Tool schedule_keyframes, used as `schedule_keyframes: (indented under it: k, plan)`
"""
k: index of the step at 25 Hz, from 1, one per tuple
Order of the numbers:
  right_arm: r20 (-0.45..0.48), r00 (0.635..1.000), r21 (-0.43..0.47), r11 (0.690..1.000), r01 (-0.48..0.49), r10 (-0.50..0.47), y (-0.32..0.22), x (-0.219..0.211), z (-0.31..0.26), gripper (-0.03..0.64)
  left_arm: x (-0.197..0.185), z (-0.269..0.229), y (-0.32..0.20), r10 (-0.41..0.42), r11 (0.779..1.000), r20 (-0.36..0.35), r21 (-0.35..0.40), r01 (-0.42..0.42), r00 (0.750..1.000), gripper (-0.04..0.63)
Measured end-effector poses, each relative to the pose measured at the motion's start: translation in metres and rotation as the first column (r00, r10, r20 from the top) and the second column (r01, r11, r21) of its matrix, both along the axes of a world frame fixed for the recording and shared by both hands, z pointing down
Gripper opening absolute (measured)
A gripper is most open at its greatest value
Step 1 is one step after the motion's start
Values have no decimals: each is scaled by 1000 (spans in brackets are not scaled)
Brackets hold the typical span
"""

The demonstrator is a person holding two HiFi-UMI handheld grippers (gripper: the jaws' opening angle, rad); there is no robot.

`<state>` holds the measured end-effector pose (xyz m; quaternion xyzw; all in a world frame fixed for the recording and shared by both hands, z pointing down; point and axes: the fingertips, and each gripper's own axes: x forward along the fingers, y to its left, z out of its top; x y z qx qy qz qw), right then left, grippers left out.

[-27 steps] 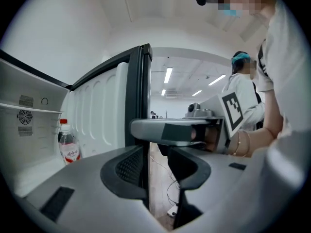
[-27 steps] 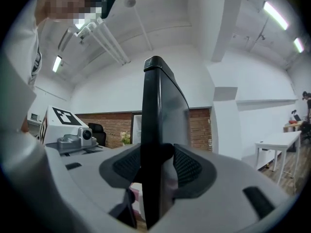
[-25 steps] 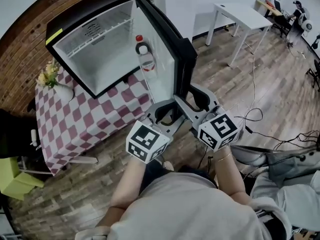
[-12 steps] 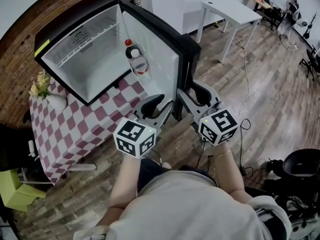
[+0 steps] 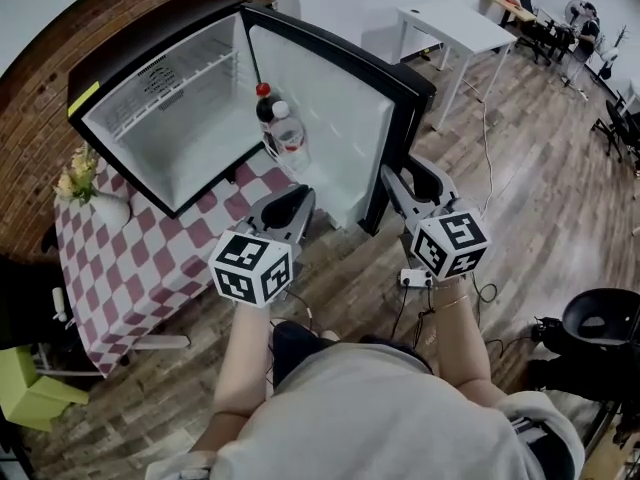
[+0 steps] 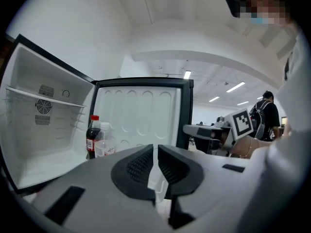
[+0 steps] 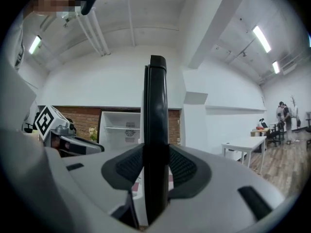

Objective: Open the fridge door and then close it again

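The black mini fridge (image 5: 160,98) stands on a checked table with its door (image 5: 340,138) swung wide, white inner face towards me. My right gripper (image 5: 405,180) holds the door's black outer edge (image 7: 156,106). Its jaws are closing and both pads press on that edge. My left gripper (image 5: 288,206) hangs in front of the door's inner face, apart from it. Its jaws are closing to a thin slit with nothing between them (image 6: 155,166). A red-capped cola bottle (image 6: 92,137) and a clear water bottle (image 6: 104,142) stand in the door shelf.
The red-and-white checked tablecloth (image 5: 130,248) carries a vase of flowers (image 5: 95,193) left of the fridge. A white table (image 5: 455,28) stands beyond the door. A power strip (image 5: 412,278) and cables lie on the wooden floor; a black chair (image 5: 600,318) is at the right.
The door has swung further open to the right, with my right gripper travelling along on its edge. My left gripper's jaws have closed and it has drawn left, away from the door.
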<state>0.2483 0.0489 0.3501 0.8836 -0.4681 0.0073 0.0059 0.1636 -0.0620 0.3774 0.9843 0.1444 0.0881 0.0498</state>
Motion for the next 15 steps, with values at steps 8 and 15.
schedule_keyframes:
  k: [8,15]
  plan:
    - [20,993,17,993,-114,113,17,28,0,141,5,-2,-32,-54,998,7,16,54,999,23]
    - [17,986,26,986,-164,164,26,51,1,141,15,4,-55,-120,993,18,-5,120,993,20]
